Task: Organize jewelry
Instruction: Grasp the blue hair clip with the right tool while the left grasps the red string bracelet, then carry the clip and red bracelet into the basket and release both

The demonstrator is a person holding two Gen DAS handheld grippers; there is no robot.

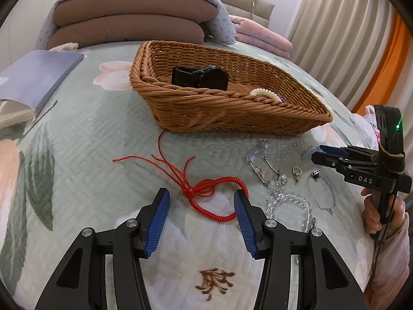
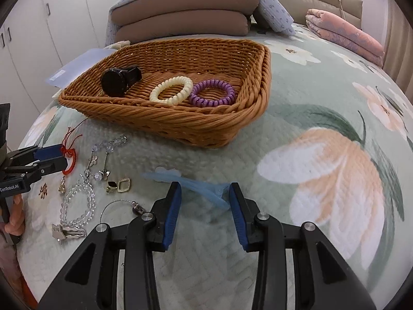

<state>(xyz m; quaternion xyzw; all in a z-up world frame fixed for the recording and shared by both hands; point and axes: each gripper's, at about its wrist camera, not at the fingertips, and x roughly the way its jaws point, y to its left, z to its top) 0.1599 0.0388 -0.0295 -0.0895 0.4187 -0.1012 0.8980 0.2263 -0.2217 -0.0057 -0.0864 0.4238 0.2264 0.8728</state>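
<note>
Blue-padded fingers point(image 1: 157, 222) of the left claw point(image 1: 201, 206) are standing spread over the bed quilt point(image 1: 90, 134), straddling the loop of a red braided cord bracelet point(image 1: 206, 201) without pressing on it; its knotted tails are trailing toward the wicker basket point(image 1: 206, 113). In the right wrist view, the right claw point(image 2: 204, 196) is likewise standing spread, its pads either side of a pale blue hair clip point(image 2: 191, 183) lying on the quilt, and whether they touch it I cannot tell.

Between the two claws, loose jewelry is lying scattered on the quilt: a clear crystal bead bracelet point(image 2: 77, 204), a crystal drop chain point(image 2: 108, 144), a thin wire bangle with a dark charm point(image 2: 121, 206), a gold square earring point(image 2: 121, 184) and a silver hair clip point(image 2: 65, 231).

Behind them the wicker basket is sitting on the quilt, holding a black watch point(image 2: 118, 80) at its left end, a cream spiral hair tie point(image 2: 171, 90) in the middle and a purple spiral hair tie point(image 2: 213, 93) touching it on the right.

Folded brown cushions point(image 2: 185, 18) and a pink folded blanket point(image 2: 343, 33) are lying toward the head of the bed. A hand point(image 1: 379, 214) is gripping the right claw's handle.
</note>
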